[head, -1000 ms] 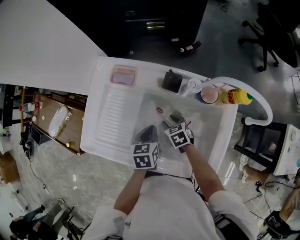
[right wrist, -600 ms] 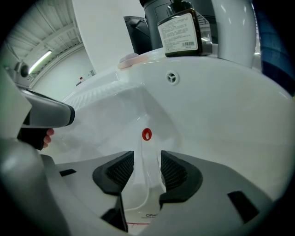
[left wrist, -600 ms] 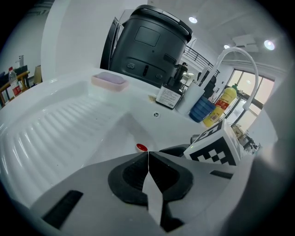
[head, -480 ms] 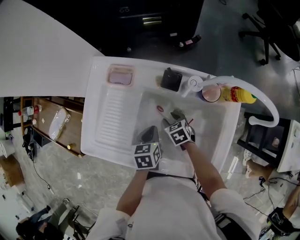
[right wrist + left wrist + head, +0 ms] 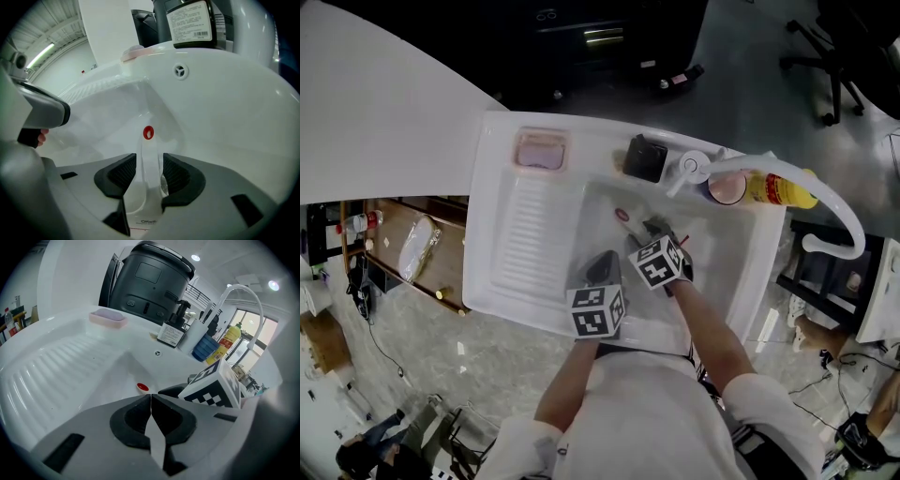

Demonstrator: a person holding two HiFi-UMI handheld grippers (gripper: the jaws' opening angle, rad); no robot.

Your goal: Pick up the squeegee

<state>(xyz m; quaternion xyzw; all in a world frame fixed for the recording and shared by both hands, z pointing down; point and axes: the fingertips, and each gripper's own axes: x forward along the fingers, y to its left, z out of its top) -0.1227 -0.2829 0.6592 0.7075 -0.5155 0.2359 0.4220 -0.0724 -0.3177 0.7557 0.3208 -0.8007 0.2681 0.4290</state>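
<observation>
White sink [image 5: 225,108] walls rise all around. Up close, the right claw [image 5: 149,164] pinches the squeegee [image 5: 147,143] by its clear handle, which runs toward 12 o'clock to a red tip. The left claw [image 5: 151,401] is closed and empty.

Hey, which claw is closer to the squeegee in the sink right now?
Right. The right claw grips the squeegee by its clear handle, between its jaws. The left claw is shut and empty, off to the left, not touching the squeegee.

Near end of squeegee [image 5: 148,140] hidden under right tool [image 5: 149,159], bottle [image 5: 192,23] label illegible
</observation>
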